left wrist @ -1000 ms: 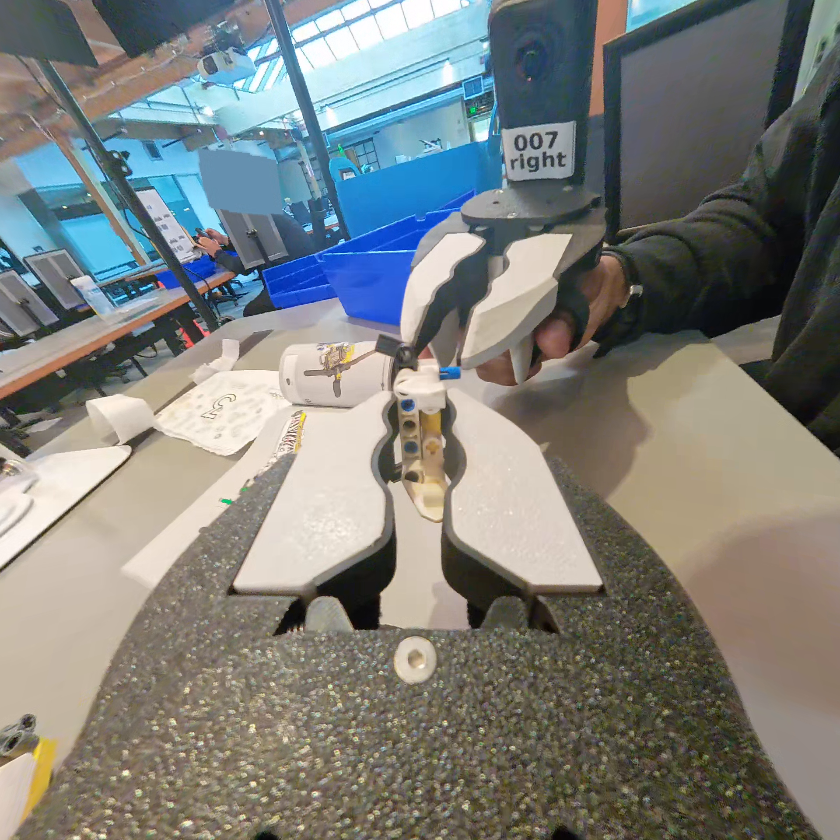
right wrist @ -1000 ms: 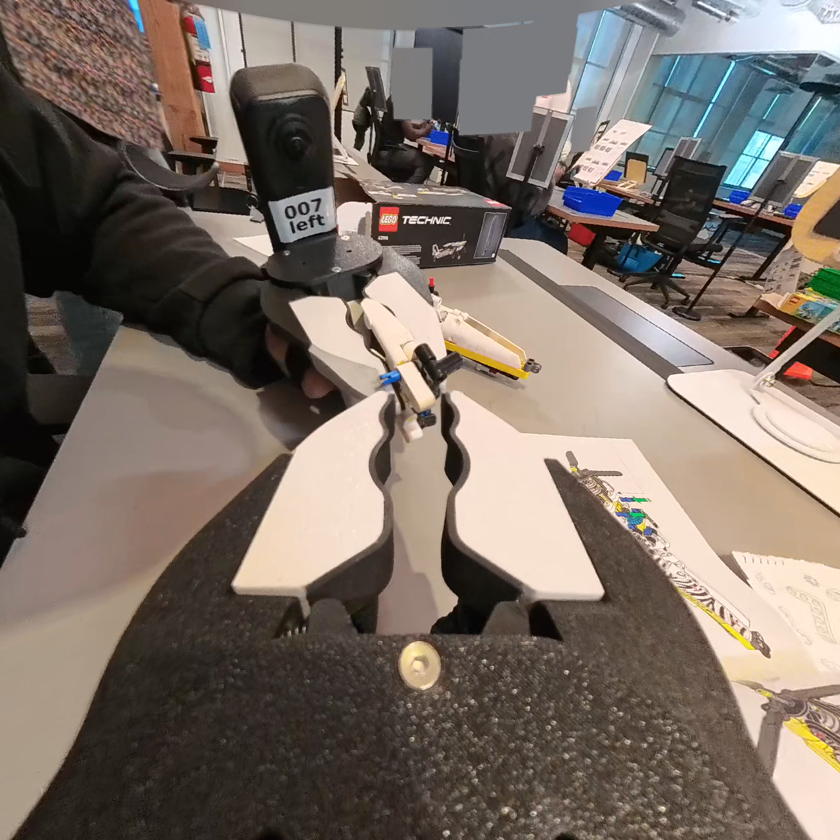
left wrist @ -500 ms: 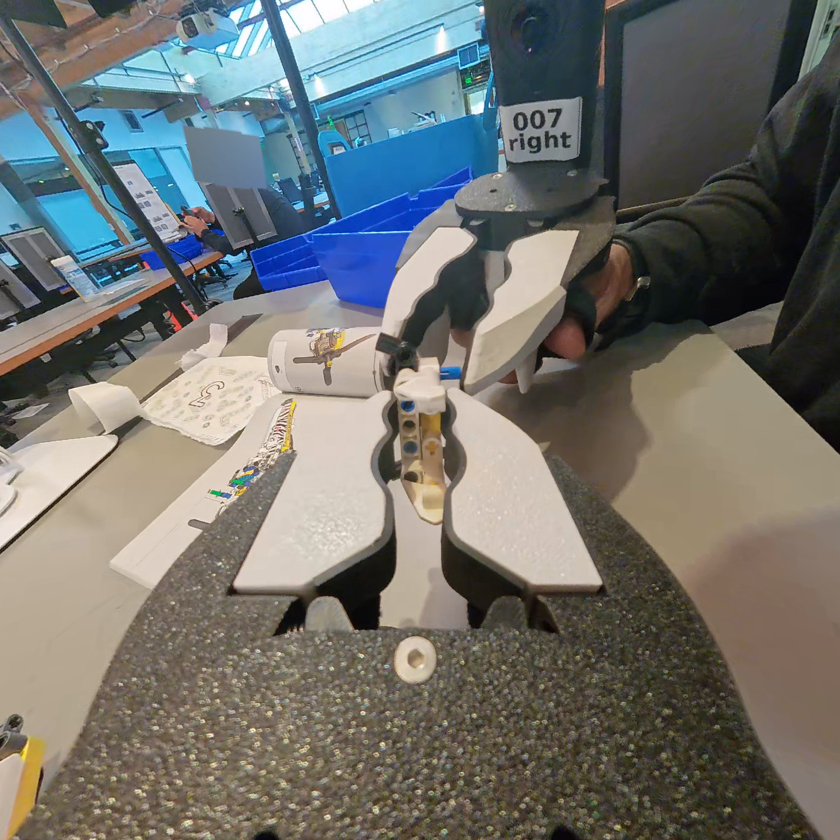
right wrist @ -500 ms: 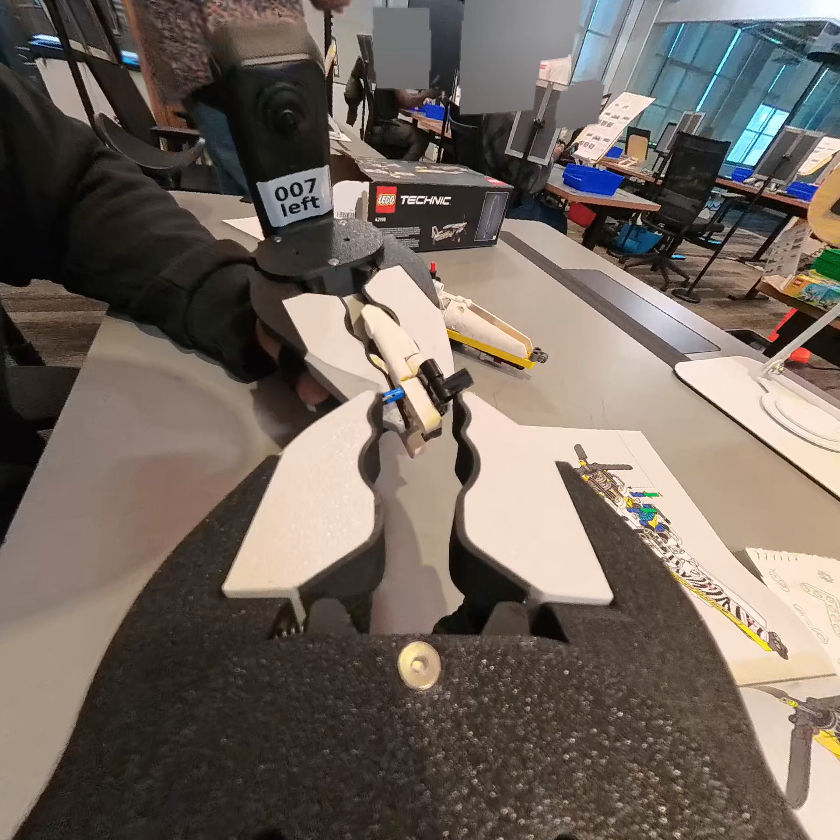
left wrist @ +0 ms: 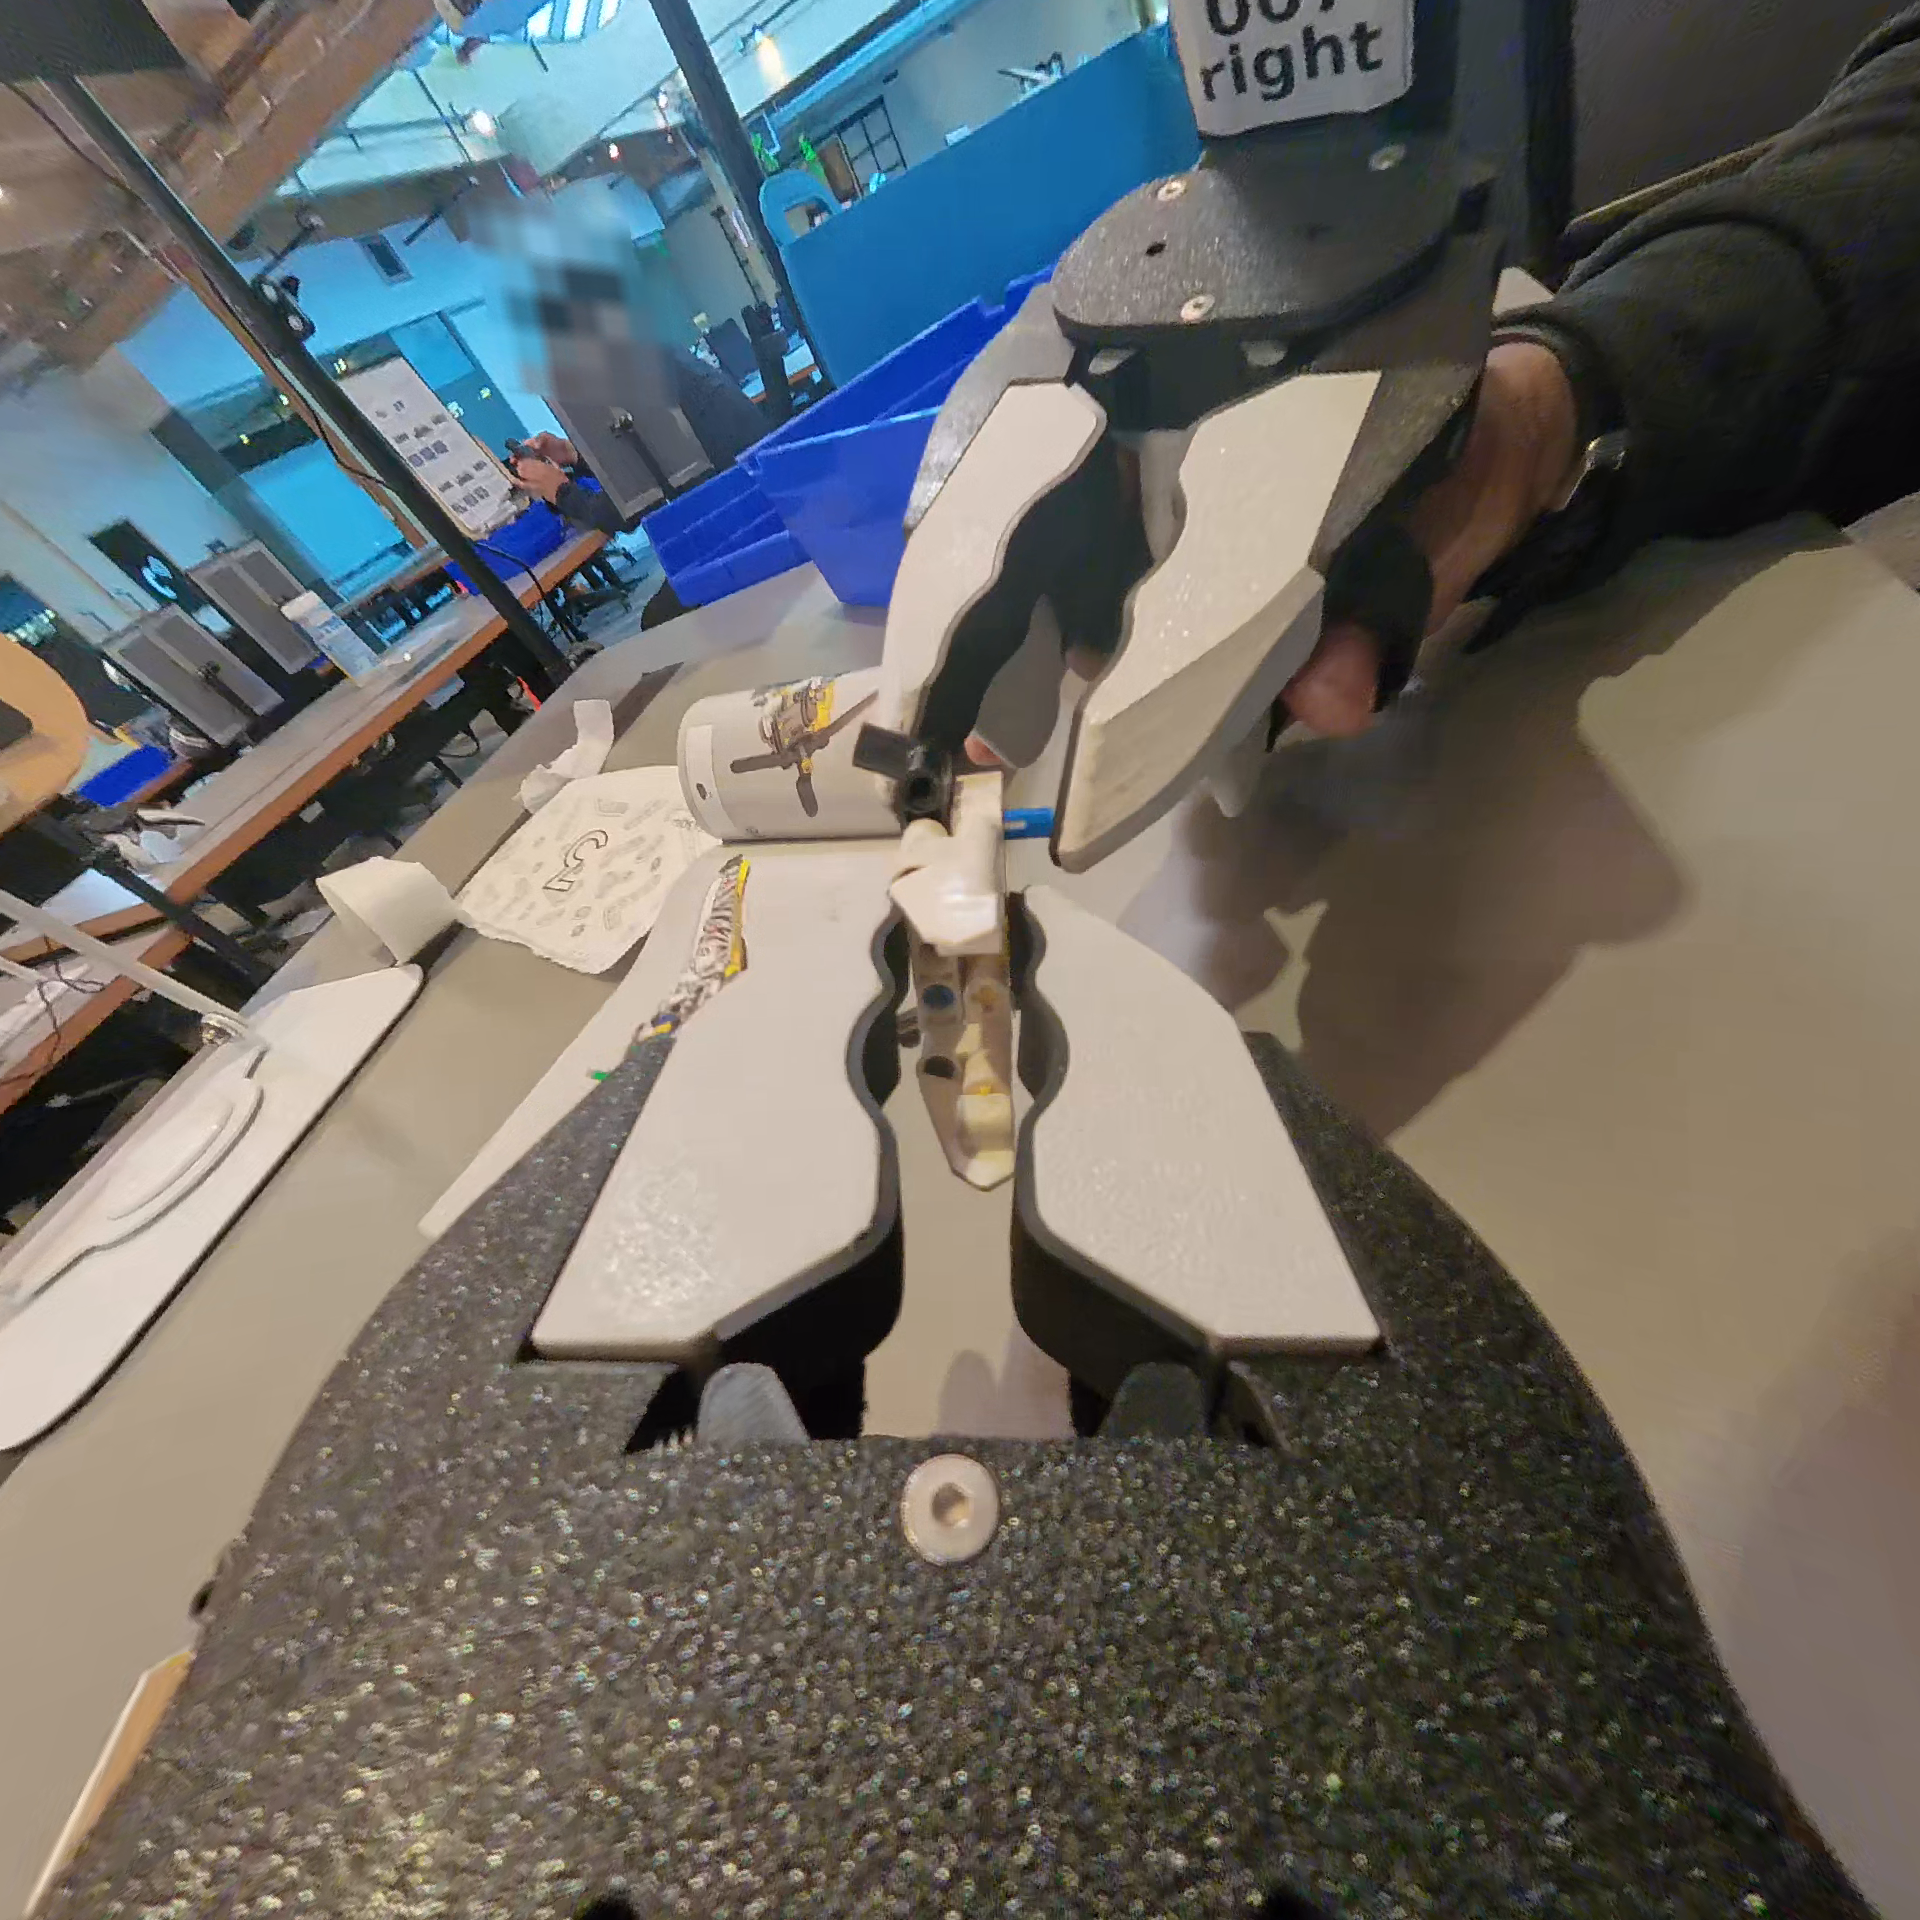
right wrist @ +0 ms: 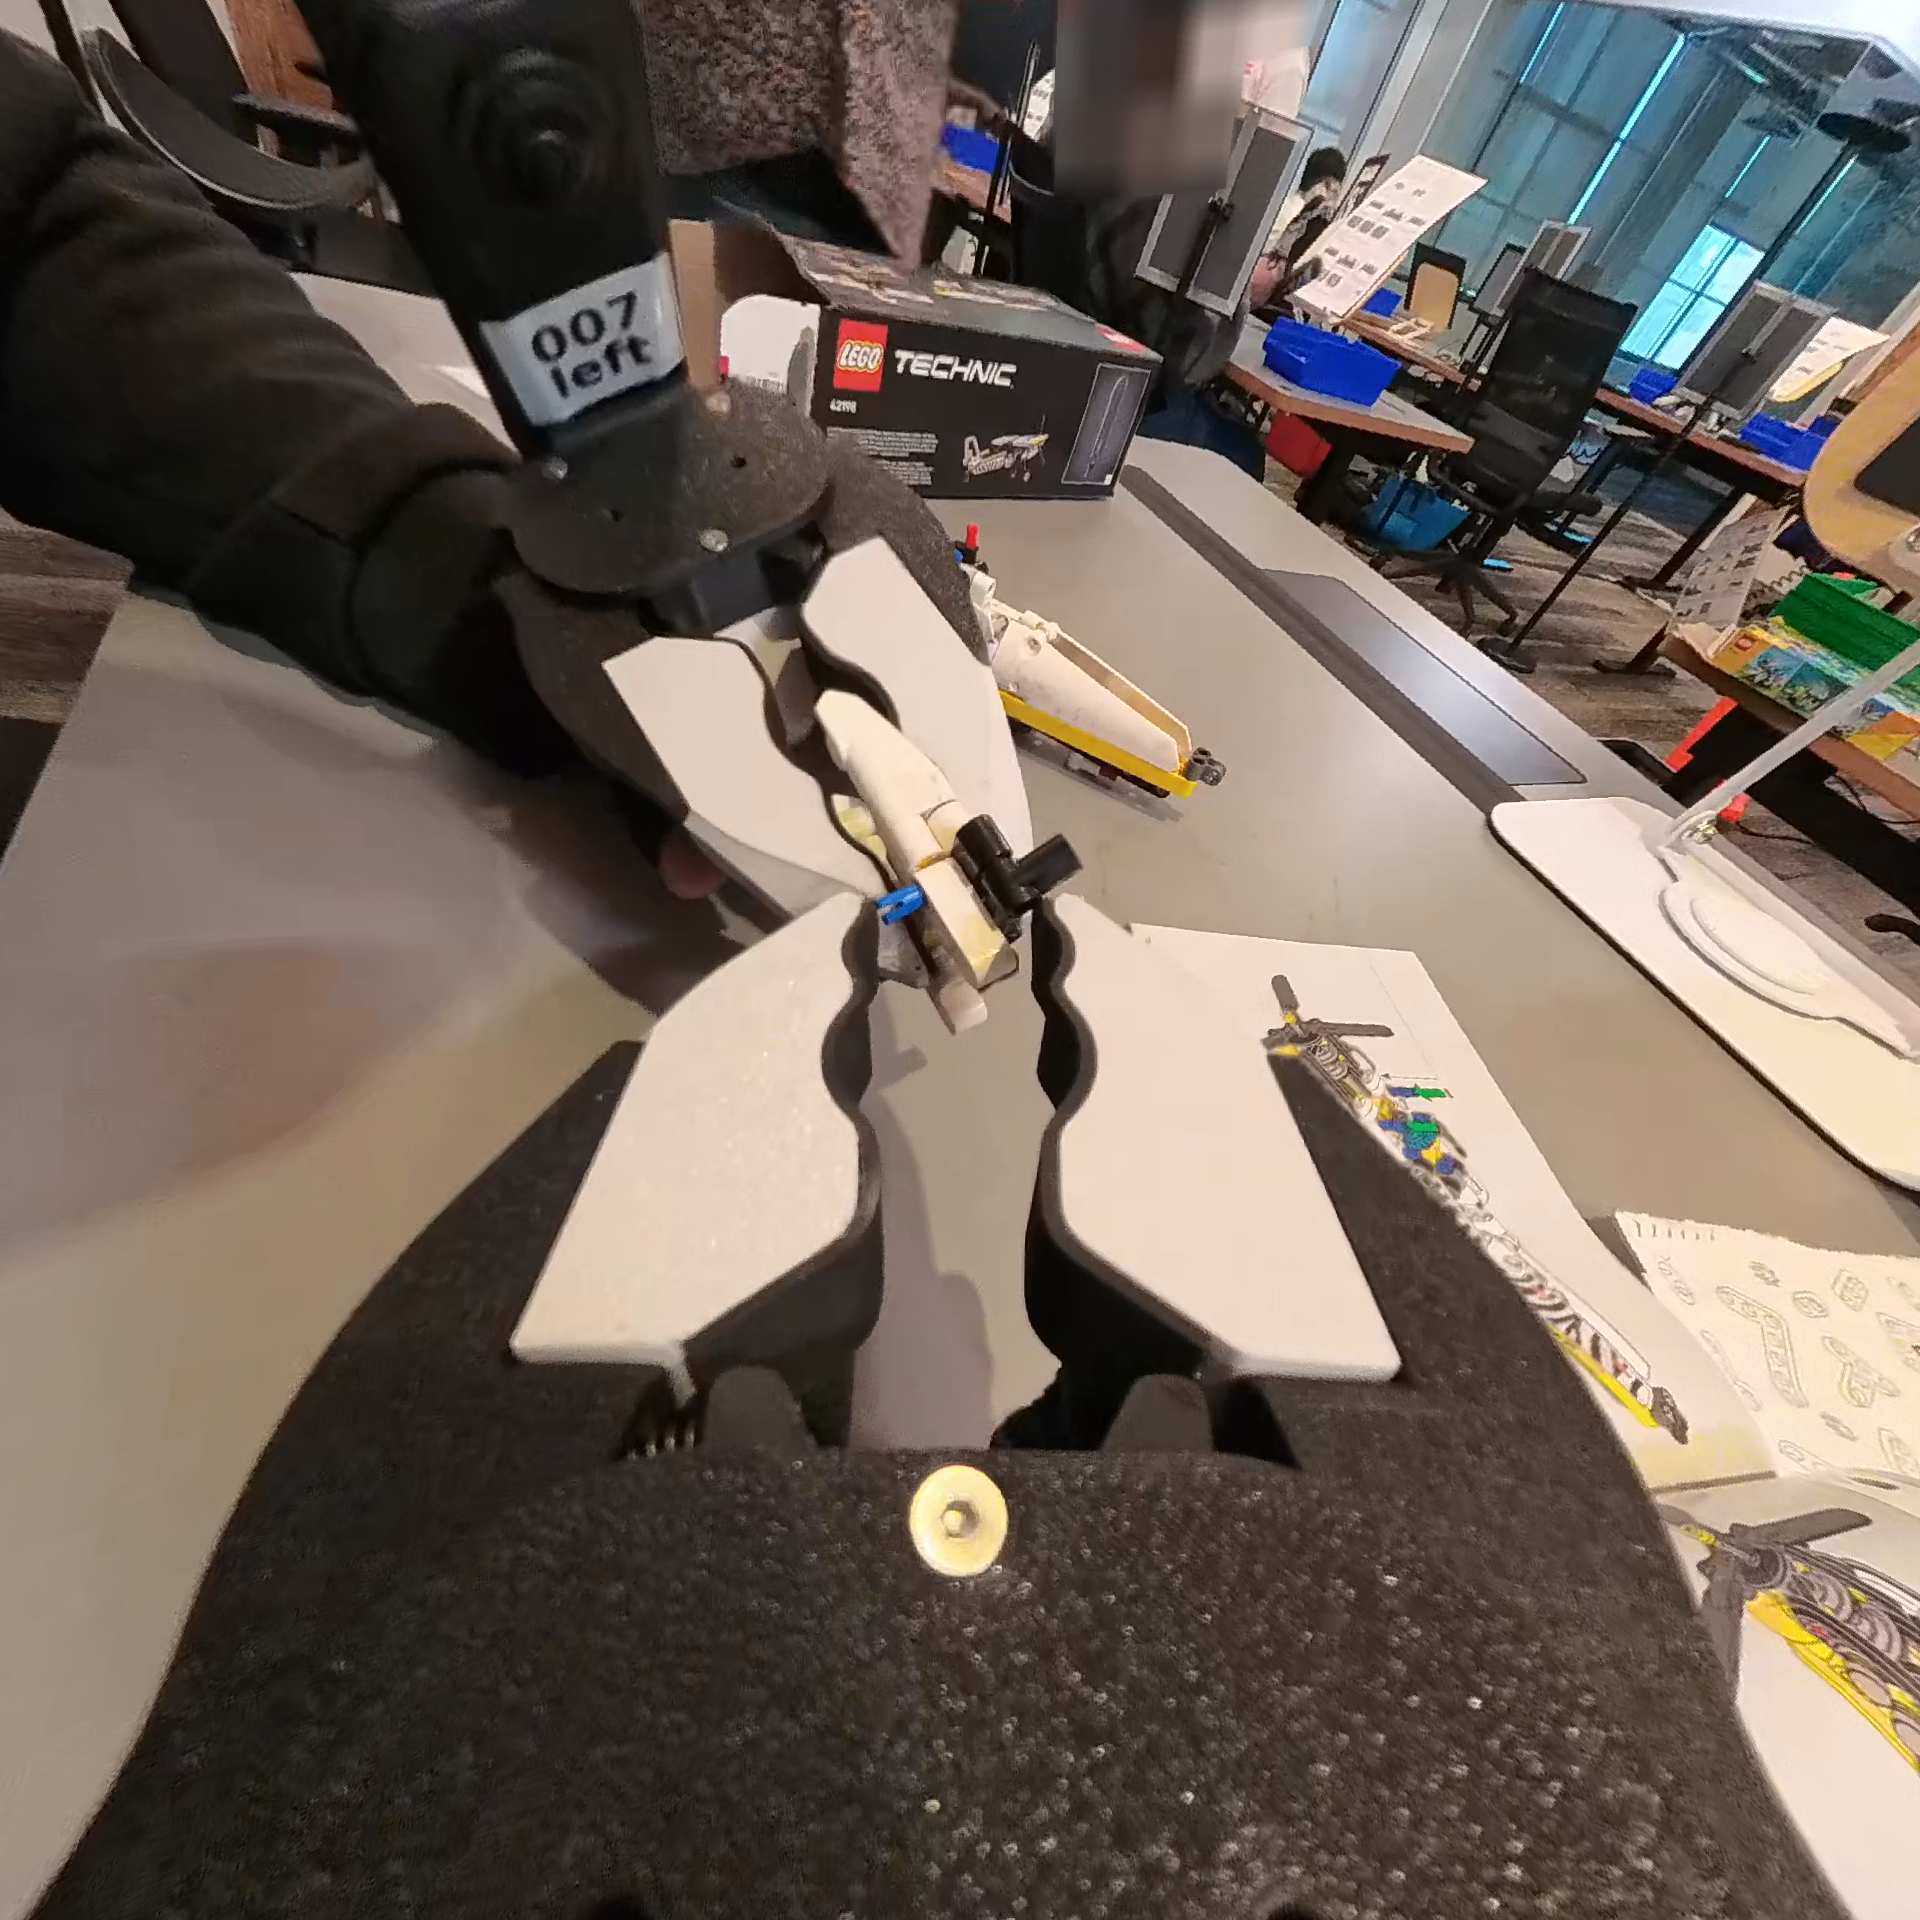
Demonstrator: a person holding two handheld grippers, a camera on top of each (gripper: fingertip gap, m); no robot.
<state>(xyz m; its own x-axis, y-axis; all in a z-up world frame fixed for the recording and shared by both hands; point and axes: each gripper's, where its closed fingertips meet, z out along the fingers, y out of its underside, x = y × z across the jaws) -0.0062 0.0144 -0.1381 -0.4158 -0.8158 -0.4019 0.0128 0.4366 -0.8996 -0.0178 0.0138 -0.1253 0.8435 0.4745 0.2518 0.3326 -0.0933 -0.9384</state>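
In the left wrist view, we see the left tool (left wrist: 951,935) clamped on a small brick assembly (left wrist: 961,1039), both pads pressed against its sides. The assembly is cream-white and slim, with a blue dot and a dark hole on its near face, yellow bits along one edge, and a tapered white tip pointing back toward the camera. At its far end sit a black connector (left wrist: 914,774) and a short blue pin (left wrist: 1029,821). The right tool (left wrist: 997,800) hangs just beyond, fingers spread to either side of that far end. A white roll with a printed drawing (left wrist: 769,758) lies on the grey bench (left wrist: 1558,1039) behind.

In the right wrist view, we see the right tool (right wrist: 951,914) open, its fingertips flanking the assembly's end; the blue pin (right wrist: 894,906) lies just beside the left finger, the black connector (right wrist: 1003,862) near the right one. Whether either touches we cannot tell. Farther off lie a white and yellow model (right wrist: 1091,707) and a black box (right wrist: 987,405).
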